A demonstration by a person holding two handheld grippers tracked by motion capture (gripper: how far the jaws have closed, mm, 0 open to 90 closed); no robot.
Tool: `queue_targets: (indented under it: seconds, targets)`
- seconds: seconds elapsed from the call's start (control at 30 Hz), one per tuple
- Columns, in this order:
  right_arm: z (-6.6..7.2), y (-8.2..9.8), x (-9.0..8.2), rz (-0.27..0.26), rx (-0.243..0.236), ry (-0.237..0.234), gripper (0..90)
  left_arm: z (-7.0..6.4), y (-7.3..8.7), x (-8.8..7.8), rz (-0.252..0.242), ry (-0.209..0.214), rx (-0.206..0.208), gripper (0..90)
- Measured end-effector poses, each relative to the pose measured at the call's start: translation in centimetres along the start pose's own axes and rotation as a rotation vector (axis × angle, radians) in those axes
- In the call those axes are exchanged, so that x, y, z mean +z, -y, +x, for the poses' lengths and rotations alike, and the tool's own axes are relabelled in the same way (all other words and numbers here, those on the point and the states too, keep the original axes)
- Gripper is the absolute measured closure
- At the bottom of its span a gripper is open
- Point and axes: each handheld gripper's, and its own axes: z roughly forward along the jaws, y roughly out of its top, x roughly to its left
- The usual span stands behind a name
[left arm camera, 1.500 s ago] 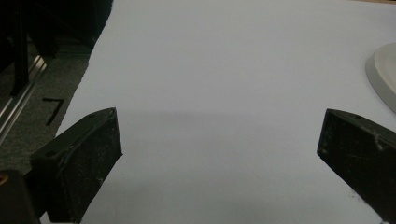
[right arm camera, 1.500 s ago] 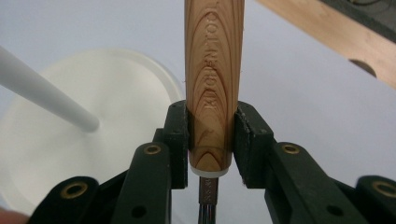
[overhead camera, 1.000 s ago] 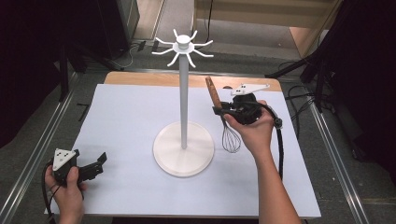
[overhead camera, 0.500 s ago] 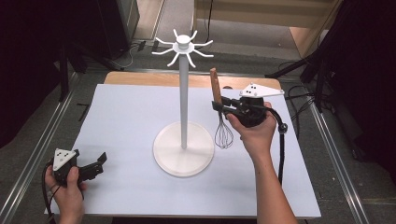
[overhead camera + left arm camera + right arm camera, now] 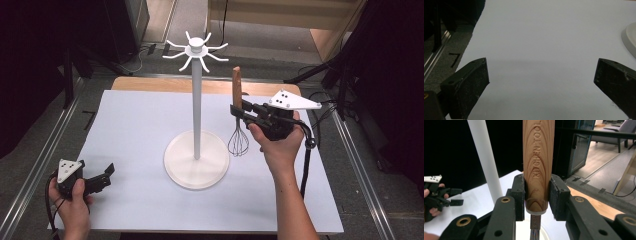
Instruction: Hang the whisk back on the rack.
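Observation:
A whisk (image 5: 238, 140) with a wooden handle (image 5: 538, 165) and wire head hangs upright above the white sheet, right of the stand. My right gripper (image 5: 238, 111) is shut on its handle, the pads pressing both sides just above the metal collar. The white stand has a round base (image 5: 196, 160), a tall pole (image 5: 197, 110) and a crown of hooks (image 5: 196, 50) at the top. My left gripper (image 5: 108, 174) rests low at the sheet's front left corner, jaws wide apart with bare sheet between them; the other gripper (image 5: 455, 196) is also seen far off in the right gripper view.
The white sheet (image 5: 130, 130) covers the table, with a wooden strip (image 5: 150, 84) along its far edge. Metal rails (image 5: 45, 160) run along both sides. A cable (image 5: 306, 165) trails from the right gripper. Dark equipment stands behind the table.
The right gripper has lifted the whisk and carried it slightly toward the stand; the handle now stands more upright. The left gripper has stayed put.

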Motion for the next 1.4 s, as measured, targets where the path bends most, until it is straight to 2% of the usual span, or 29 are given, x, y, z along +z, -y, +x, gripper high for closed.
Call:
queue_targets:
  seconds: [0.47, 0.8, 1.0, 1.4]
  targets:
    - [1.2, -1.3, -1.4, -0.057, -0.022, 0.008, 70.3, 0.0, 0.0, 0.0, 0.002, 0.000, -0.002, 0.3]
    - [1.9, -2.5, -1.9, -0.102, -0.027, -0.006, 70.3, 0.0, 0.0, 0.0, 0.002, 0.002, -0.004, 0.3]
    - [2.1, -3.1, -2.4, -0.130, -0.016, -0.024, 70.3, 0.0, 0.0, 0.0, 0.002, 0.001, -0.003, 0.3]
    - [2.9, -4.3, -2.5, -0.149, -0.034, -0.067, 70.3, 0.0, 0.0, 0.0, 0.002, 0.002, -0.003, 0.3]
